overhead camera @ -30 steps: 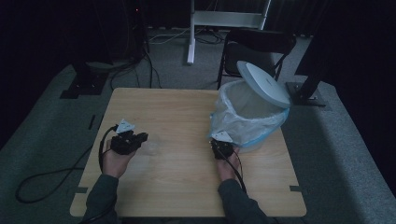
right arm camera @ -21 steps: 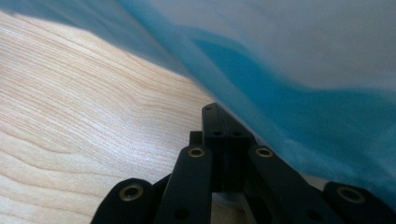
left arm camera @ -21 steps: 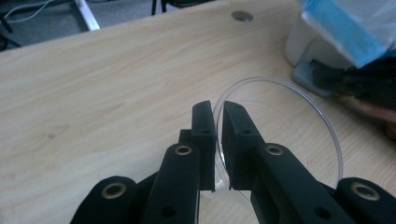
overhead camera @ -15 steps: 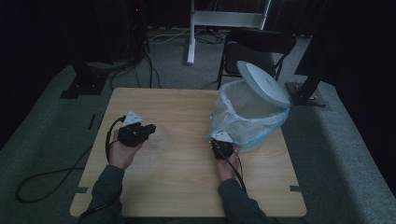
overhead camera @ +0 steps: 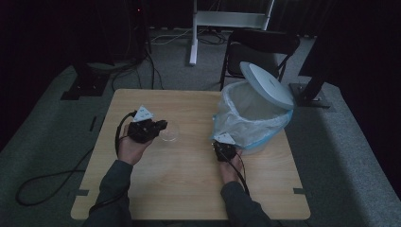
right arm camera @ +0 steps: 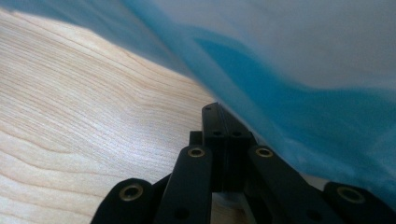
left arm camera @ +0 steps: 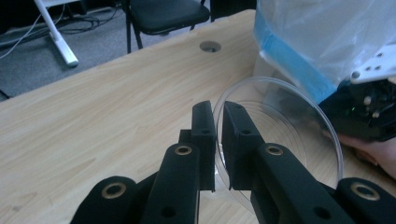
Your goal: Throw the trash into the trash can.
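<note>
A clear round plastic dish [left arm camera: 285, 121] is held on edge by its rim, tilted above the table, with my left gripper [left arm camera: 218, 112] shut on it. From above, the left gripper [overhead camera: 163, 125] is at table centre-left and the dish [overhead camera: 169, 133] sticks out to its right. My right gripper [overhead camera: 222, 142] rests at the foot of the bag-lined bin [overhead camera: 253, 116]. In the right gripper view its jaws [right arm camera: 219, 112] are pressed together with nothing visible between them, right beside the blue plastic [right arm camera: 303, 93].
The bin's white lid [overhead camera: 267, 85] stands tipped open at the back right. The wooden table [overhead camera: 189, 189] has a cable hole [left arm camera: 209, 46] near its far edge. A black chair [overhead camera: 260, 42] and a stand leg [overhead camera: 193, 33] are behind it.
My left gripper has moved right and slightly away from the person, toward the bin, carrying the clear dish. The right gripper has stayed by the bin.
</note>
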Demonstrator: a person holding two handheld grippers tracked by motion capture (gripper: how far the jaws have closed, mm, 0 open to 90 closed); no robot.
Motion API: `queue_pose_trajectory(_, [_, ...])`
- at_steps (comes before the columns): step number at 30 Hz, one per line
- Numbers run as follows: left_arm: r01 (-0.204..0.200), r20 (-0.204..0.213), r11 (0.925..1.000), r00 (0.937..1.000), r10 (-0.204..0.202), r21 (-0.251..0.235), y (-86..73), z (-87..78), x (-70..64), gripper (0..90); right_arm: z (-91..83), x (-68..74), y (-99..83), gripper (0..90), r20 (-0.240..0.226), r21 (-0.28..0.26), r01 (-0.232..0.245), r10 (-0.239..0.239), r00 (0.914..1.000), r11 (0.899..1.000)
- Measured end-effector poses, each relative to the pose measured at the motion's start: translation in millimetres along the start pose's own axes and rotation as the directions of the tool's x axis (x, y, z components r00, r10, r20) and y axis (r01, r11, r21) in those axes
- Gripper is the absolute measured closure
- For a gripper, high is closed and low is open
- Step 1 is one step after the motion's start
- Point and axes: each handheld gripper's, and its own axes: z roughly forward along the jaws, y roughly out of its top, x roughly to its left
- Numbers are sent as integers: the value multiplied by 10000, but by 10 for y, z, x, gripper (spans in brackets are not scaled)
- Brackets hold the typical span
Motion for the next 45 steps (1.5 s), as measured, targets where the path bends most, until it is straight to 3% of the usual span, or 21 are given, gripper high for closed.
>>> queue_pose_trajectory(20, [-550, 526, 9975, 9970, 573, -434, 356, 131, -112, 843, -2, 2, 0, 900, 1, 19, -37, 37, 10000, 10000])
queue_pose_trajectory(45, [-564, 855, 9947, 9943, 638, -859, 628, 245, -177, 844, -3, 6, 0, 900, 14, 30, -34, 34, 10000, 10000])
